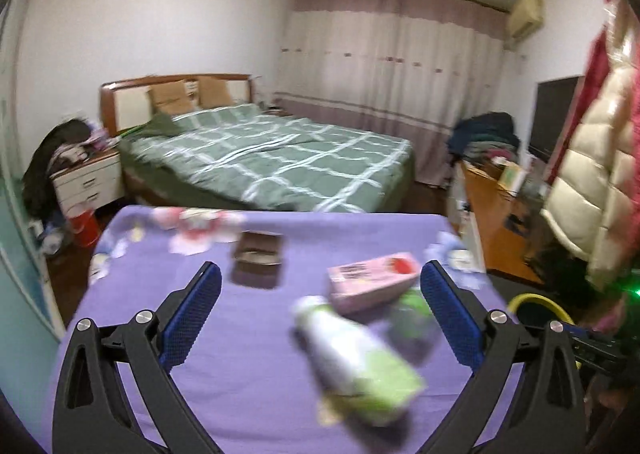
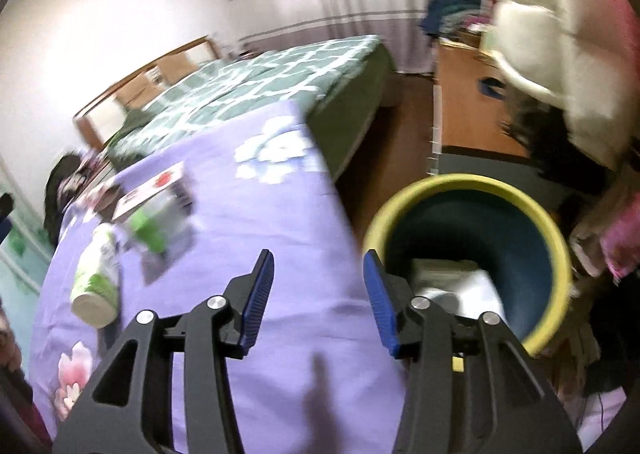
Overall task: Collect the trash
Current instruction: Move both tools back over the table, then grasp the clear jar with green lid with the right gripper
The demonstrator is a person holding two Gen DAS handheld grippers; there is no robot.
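Two grippers empty: left gripper (image 1: 320, 286) wide, right gripper (image 2: 318, 274) moderately open. White-green bottle (image 1: 352, 354) lies near on purple cloth (image 1: 240, 374), bin (image 2: 552, 238) right; likely light, slick — grasp mid-body.

The left gripper (image 1: 320, 274) is built from matte black plastic arms, each with a teardrop-shaped cutout near its base and a thinner inner link beside it. Round silver screws cap the pivots, two per side. Each finger ends in a long blue pad (image 1: 450, 318) with a fine ribbed texture on its inner face.

The right gripper (image 2: 319, 266) has the same build: black forked arms with cutouts, silver pivot screws, and blue ribbed pads (image 2: 380, 306) tapering to narrow tips. A small yellow patch shows beneath its right-hand arm.
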